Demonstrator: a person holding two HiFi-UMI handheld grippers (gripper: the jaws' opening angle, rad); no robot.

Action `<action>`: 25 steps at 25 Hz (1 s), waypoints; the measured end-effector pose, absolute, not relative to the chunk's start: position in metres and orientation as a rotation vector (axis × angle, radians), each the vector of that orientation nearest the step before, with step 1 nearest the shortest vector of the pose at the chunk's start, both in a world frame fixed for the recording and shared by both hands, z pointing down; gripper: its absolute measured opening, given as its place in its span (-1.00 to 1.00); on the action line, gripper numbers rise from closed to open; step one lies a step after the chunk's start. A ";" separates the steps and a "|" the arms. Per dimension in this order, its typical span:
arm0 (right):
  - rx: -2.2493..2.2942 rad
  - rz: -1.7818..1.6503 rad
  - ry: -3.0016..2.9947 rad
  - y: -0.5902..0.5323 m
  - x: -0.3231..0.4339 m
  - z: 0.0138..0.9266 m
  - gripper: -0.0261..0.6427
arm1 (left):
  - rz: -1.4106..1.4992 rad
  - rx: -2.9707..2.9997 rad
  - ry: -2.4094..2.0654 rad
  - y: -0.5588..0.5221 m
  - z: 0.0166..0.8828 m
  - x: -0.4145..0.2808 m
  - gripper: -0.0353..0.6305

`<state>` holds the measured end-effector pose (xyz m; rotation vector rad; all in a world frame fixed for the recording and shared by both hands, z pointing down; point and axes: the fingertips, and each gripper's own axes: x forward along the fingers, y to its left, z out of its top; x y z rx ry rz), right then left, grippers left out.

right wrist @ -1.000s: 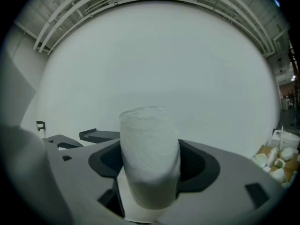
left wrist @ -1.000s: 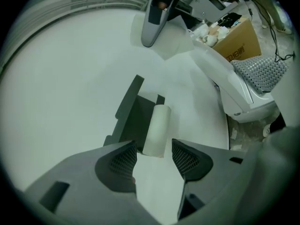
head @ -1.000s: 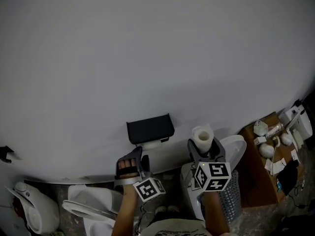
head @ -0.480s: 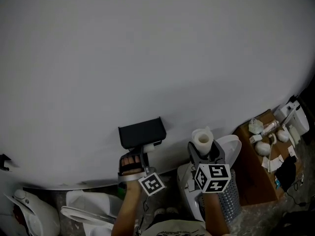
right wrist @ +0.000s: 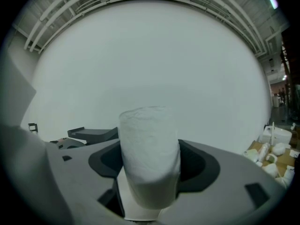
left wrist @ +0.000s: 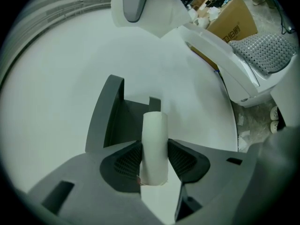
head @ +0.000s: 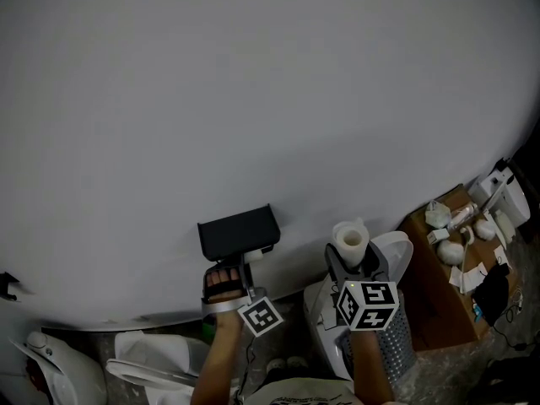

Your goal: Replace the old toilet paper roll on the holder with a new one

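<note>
A black toilet paper holder [head: 236, 233] hangs on the white wall. On it sits the old roll [left wrist: 154, 144], a thin pale tube that stands between the jaws of my left gripper [left wrist: 154, 156]. Those jaws are closing, and both pads touch the tube's sides. In the head view the left gripper [head: 242, 268] is just under the holder. My right gripper [head: 354, 264] stays to the right of the holder, shut on a full new white roll [right wrist: 149, 153] that stands upright between its jaws. The holder [right wrist: 91, 135] shows to that roll's left.
A white toilet [head: 148, 357] is at lower left. A white lidded unit [head: 398, 256] and a mesh basket [head: 395, 348] stand beneath the right gripper. A cardboard box [head: 434, 298] with several small items is at right. The white wall [head: 253, 99] fills the view ahead.
My left gripper has moved in under the holder and its jaws have come round the old roll. The right gripper with the new roll has shifted slightly.
</note>
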<state>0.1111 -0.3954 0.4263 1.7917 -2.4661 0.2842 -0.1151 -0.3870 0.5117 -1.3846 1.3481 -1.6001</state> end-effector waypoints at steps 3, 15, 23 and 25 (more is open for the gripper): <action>1.800 0.288 -2.459 -0.397 0.116 0.428 0.04 | -1.591 -1.416 1.346 -0.390 0.513 -0.107 -0.36; 1.942 0.297 -2.354 -0.396 0.179 0.430 0.04 | -1.491 -1.510 1.243 -0.417 0.511 -0.033 -0.36; 2.032 0.302 -2.279 -0.385 0.219 0.431 0.04 | -1.379 -1.608 1.183 -0.421 0.505 0.025 -0.36; 2.045 0.302 -2.269 -0.383 0.225 0.431 0.04 | -1.350 -1.632 1.186 -0.420 0.501 0.034 -0.36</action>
